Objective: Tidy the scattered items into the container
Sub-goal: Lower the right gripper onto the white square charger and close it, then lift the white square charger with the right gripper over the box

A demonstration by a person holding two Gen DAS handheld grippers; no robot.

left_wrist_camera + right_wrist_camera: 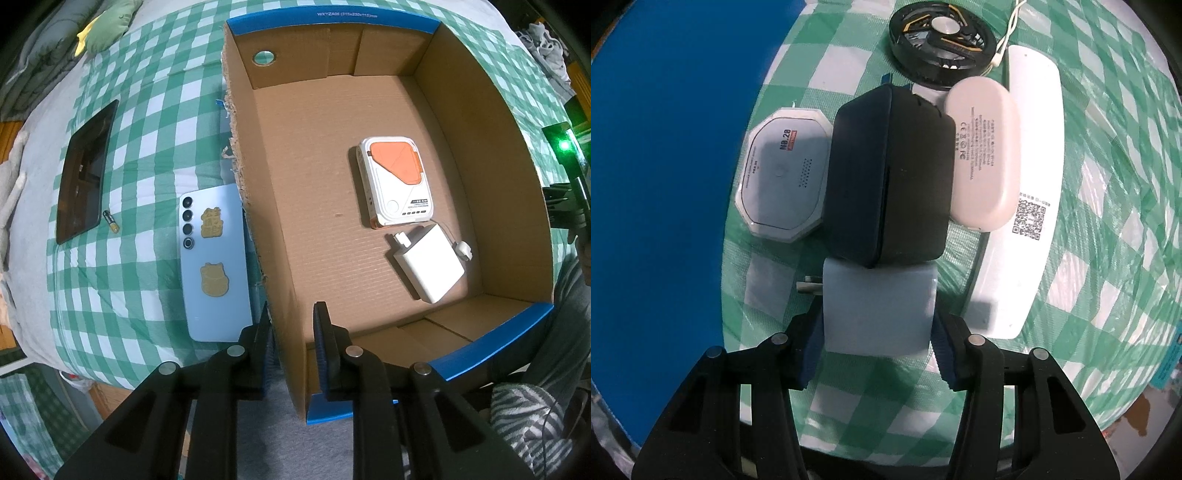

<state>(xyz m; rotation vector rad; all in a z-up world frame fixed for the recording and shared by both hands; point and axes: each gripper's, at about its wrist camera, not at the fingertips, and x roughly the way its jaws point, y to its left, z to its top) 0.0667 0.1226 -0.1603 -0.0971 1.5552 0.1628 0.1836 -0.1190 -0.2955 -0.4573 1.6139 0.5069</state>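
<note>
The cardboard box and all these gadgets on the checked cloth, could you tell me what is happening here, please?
A person is tidying gadgets into the cardboard box. The left hand-held gripper is clamped on the box's near wall. A white-and-orange power bank and a white charger already lie inside. The right hand-held gripper straddles a pale blue block on the cloth, pads at its sides. A blue phone and a tablet wait outside.

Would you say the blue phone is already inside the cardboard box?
No, the blue phone lies on the checked cloth just outside the cardboard box.
</note>
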